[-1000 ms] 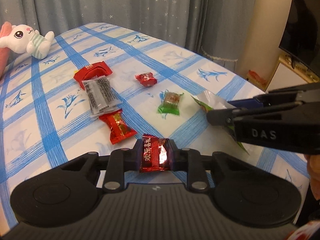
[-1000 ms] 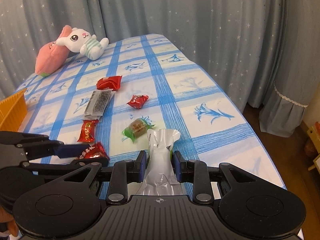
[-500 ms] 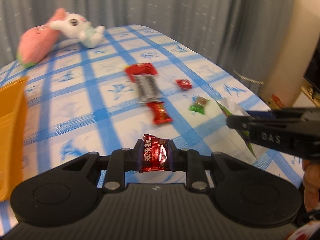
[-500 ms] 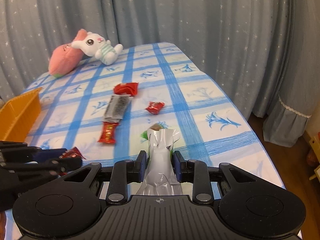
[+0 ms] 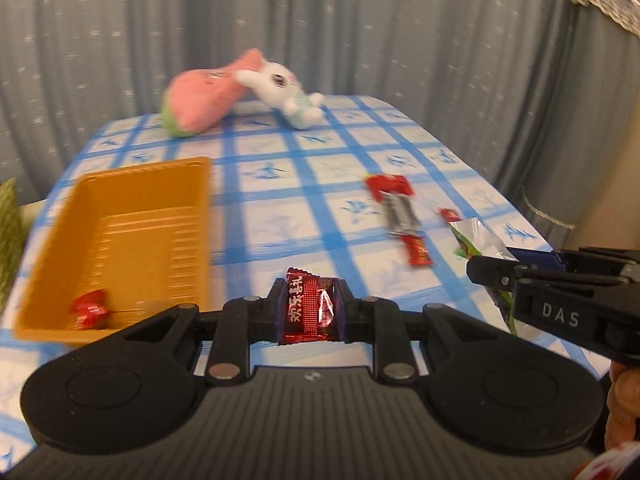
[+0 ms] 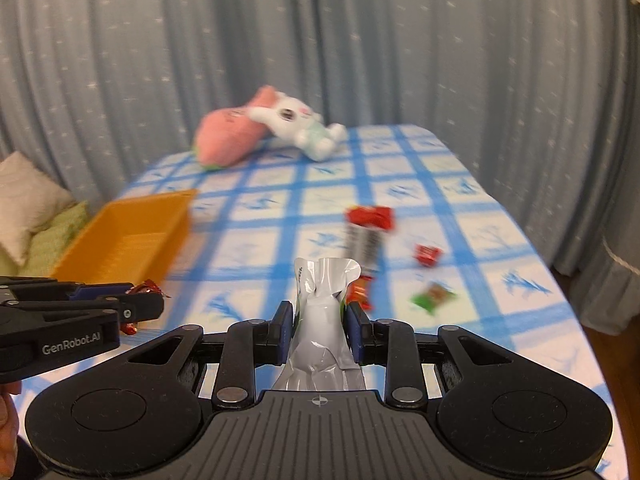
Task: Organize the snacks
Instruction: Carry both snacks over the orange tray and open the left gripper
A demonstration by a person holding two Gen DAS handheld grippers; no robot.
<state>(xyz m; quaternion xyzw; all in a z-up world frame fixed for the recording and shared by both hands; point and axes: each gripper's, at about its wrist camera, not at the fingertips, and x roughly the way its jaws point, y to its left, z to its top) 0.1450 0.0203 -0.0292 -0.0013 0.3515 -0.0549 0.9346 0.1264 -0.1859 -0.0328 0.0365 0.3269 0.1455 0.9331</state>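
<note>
The left gripper [image 5: 309, 309] is angled downward, its jaws clamped on a red candy [image 5: 308, 307]. The right gripper [image 6: 321, 316] is likewise tilted downward, jaws pressed against a silver packet [image 6: 322, 320]. The two grippers are held side by side, near each other. A bit of a hand [image 5: 620, 408] is seen at the lower right edge of the left wrist view.

table [image 5: 280, 208], blue-checked cloth | orange tray [image 5: 120, 240] | plush toys [image 5: 240, 92] | loose snacks [image 5: 400, 212]
</note>
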